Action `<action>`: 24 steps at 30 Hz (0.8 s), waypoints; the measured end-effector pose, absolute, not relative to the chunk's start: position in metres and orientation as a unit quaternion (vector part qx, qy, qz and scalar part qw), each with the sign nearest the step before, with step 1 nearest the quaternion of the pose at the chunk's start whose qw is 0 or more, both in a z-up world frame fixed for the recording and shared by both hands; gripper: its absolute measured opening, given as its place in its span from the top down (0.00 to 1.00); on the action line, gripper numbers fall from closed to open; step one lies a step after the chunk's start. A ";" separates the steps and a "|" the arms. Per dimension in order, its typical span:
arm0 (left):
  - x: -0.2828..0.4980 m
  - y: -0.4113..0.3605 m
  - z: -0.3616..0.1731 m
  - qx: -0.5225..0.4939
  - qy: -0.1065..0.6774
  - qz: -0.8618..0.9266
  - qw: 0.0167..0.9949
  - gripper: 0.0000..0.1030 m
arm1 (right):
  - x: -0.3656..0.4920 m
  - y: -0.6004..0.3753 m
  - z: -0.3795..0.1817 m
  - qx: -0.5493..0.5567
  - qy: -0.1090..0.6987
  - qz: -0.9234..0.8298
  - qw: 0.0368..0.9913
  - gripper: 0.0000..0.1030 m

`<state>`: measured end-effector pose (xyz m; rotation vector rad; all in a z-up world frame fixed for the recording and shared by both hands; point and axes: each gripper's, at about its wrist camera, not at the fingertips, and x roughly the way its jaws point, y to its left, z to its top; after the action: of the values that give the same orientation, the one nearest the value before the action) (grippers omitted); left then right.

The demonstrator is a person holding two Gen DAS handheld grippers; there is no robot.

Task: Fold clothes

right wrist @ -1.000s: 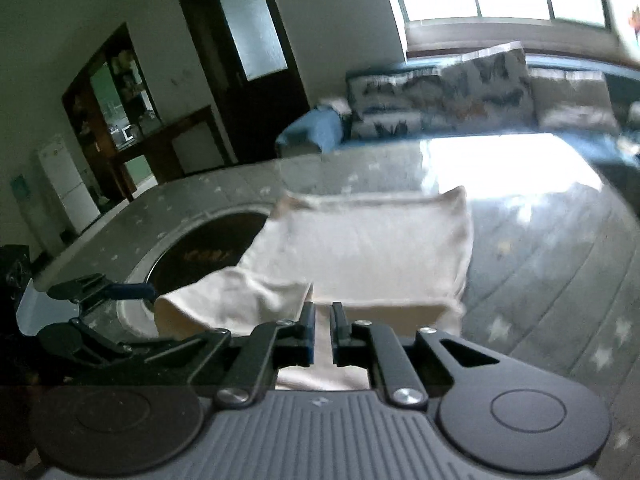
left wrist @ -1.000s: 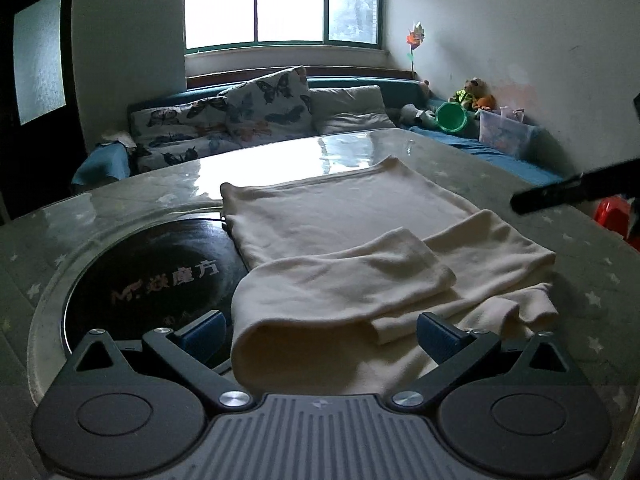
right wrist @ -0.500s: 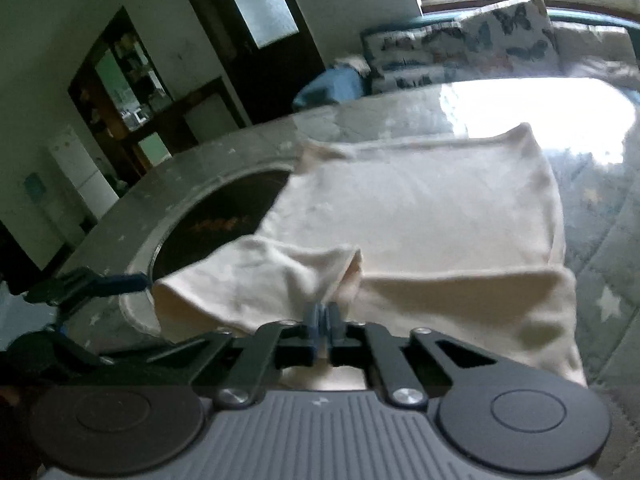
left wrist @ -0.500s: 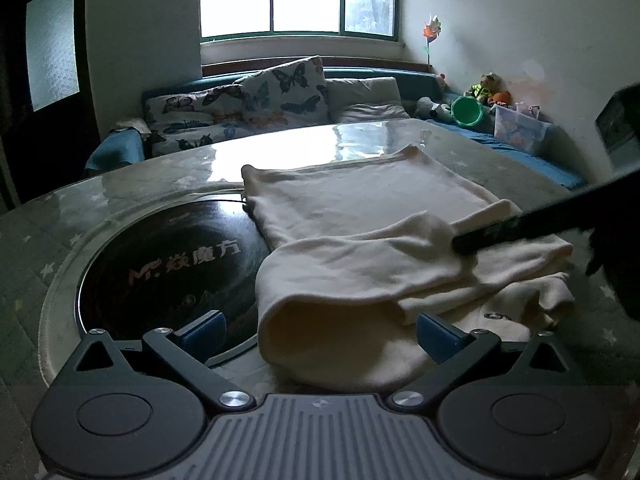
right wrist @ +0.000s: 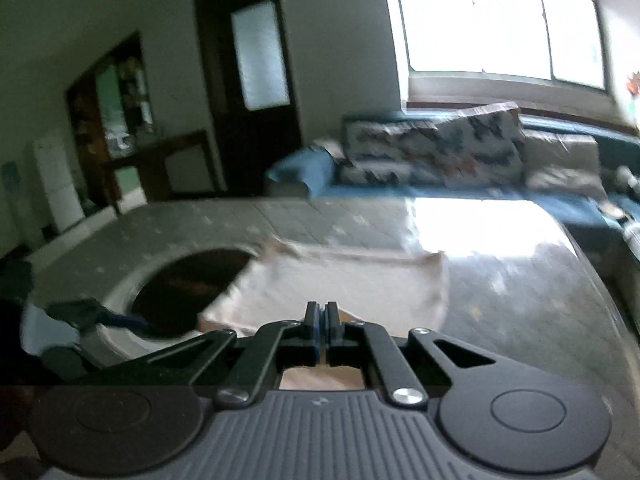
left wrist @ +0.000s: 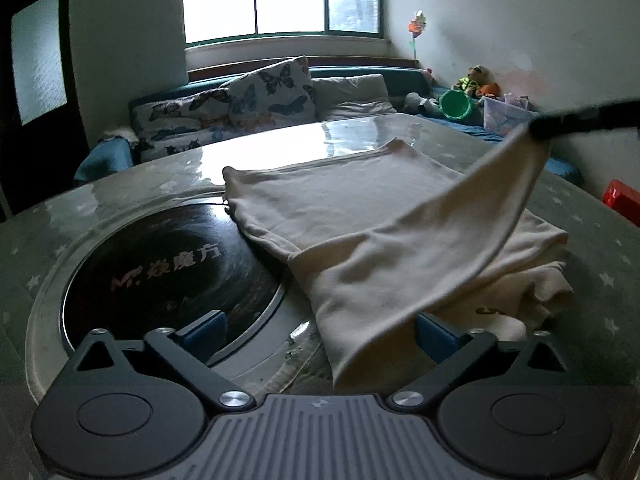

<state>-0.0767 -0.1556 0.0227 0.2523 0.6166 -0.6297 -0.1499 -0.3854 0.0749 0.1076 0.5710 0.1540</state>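
A cream garment [left wrist: 352, 208] lies partly folded on the round table; it also shows in the right wrist view [right wrist: 340, 288]. Its sleeve [left wrist: 452, 248] is lifted up to the right, pinched at its end by my right gripper [left wrist: 540, 128]. In the right wrist view my right gripper [right wrist: 321, 312] is shut, with cream cloth showing under the fingers. My left gripper [left wrist: 320, 324] is open and empty, low at the near edge of the table, with the garment's near fold between its blue fingertips [left wrist: 204, 326].
A black round hob [left wrist: 160, 268] is set into the table [left wrist: 600, 264], left of the garment. A sofa with butterfly cushions [left wrist: 256, 100] stands behind, under the window. Toys and a clear box [left wrist: 504, 112] lie at the right. A red object [left wrist: 622, 200] is at the far right.
My right gripper closed on the sleeve and lifted it up and to the right, so the sleeve now hangs stretched above the garment. My left gripper stayed open near the front.
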 end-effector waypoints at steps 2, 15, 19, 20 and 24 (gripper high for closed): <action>-0.079 -0.157 0.022 0.130 0.293 -0.307 0.896 0.15 | -0.148 -0.392 0.059 0.060 0.308 0.062 0.947 0.97; -0.098 -0.168 0.021 0.192 0.251 -0.333 0.889 0.63 | -0.132 -0.388 0.028 0.071 0.326 0.061 0.941 0.91; -0.098 -0.167 0.018 0.196 0.255 -0.343 0.882 0.86 | -0.113 -0.374 0.013 0.065 0.337 0.077 0.936 0.91; -0.098 -0.166 0.017 0.197 0.256 -0.345 0.881 0.88 | -0.109 -0.374 0.008 0.063 0.341 0.074 0.935 0.91; -0.098 -0.162 0.015 0.202 0.260 -0.353 0.876 0.89 | -0.101 -0.380 -0.003 0.069 0.348 0.060 0.933 0.91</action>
<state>-0.0983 -0.1621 0.0152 0.4226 0.5435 -0.7361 -0.1010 -0.3797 -0.0027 0.1411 0.7118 0.1236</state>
